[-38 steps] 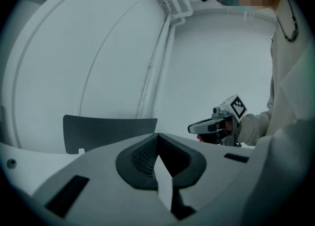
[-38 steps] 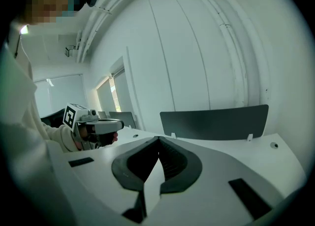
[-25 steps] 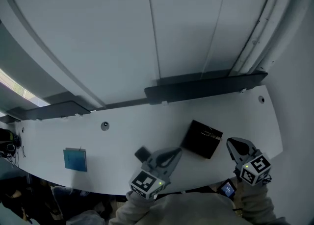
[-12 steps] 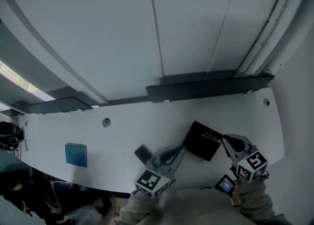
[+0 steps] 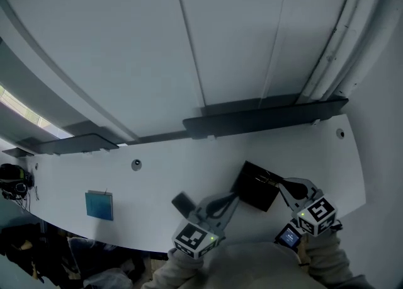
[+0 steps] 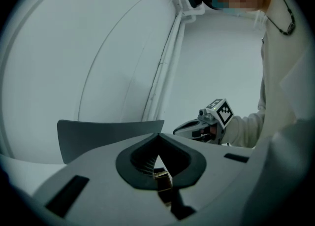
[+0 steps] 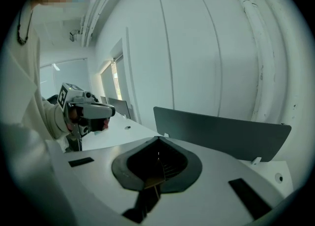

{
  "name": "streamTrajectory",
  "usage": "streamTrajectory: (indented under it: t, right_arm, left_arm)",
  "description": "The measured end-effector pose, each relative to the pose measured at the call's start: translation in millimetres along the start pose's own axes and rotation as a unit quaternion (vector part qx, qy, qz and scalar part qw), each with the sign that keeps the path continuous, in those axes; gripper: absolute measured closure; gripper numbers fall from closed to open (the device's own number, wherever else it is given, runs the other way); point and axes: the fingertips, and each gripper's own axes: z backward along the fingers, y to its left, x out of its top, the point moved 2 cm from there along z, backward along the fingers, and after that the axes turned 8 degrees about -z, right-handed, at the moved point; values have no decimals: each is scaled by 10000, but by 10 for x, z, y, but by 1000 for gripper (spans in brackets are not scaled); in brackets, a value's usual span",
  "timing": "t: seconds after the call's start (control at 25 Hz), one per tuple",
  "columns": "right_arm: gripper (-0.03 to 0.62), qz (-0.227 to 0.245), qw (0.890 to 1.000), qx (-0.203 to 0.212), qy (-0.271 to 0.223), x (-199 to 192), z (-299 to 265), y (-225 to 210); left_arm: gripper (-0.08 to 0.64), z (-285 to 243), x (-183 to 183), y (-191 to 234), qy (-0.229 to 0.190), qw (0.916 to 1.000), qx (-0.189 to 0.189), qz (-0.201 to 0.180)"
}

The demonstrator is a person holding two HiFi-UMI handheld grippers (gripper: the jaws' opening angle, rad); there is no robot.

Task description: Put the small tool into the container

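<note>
A black box-like container [image 5: 255, 186] lies on the white desk [image 5: 157, 177]. A small dark tool [image 5: 183, 204] rests on the desk to the left of it. My left gripper [image 5: 230, 198] points toward the container's left side, jaws together, nothing seen between them. My right gripper [image 5: 281, 184] is shut, its tip at the container's right edge. In the left gripper view my closed jaws [image 6: 160, 134] hide the desk below, and the right gripper [image 6: 206, 125] shows beyond. The right gripper view shows its own tip [image 7: 158, 138] closed and the left gripper [image 7: 89, 112] at the left.
A blue flat object [image 5: 99, 205] lies far left on the desk. Two round grommets [image 5: 136, 164] [image 5: 340, 133] sit in the desktop. Dark partition panels [image 5: 264, 114] line the desk's back edge. A small screen device [image 5: 290, 237] is at the right wrist.
The right gripper has moved left and a little down, its tip now at the container's right edge. The left gripper has shifted slightly toward the container. The small tool has stayed put.
</note>
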Motion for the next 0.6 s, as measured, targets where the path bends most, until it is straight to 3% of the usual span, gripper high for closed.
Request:
streamTrajectory:
  t: [0.16,0.6]
  right_arm:
    - [571,172,9994,-17,307,-176,-133,-38]
    - [569,30,9973,82,731,-562,-607,-219]
  left_arm:
    - [558,35,71,-50,-159,9997,-143,96]
    - [557,134,-88,62,-25,9995,51,301]
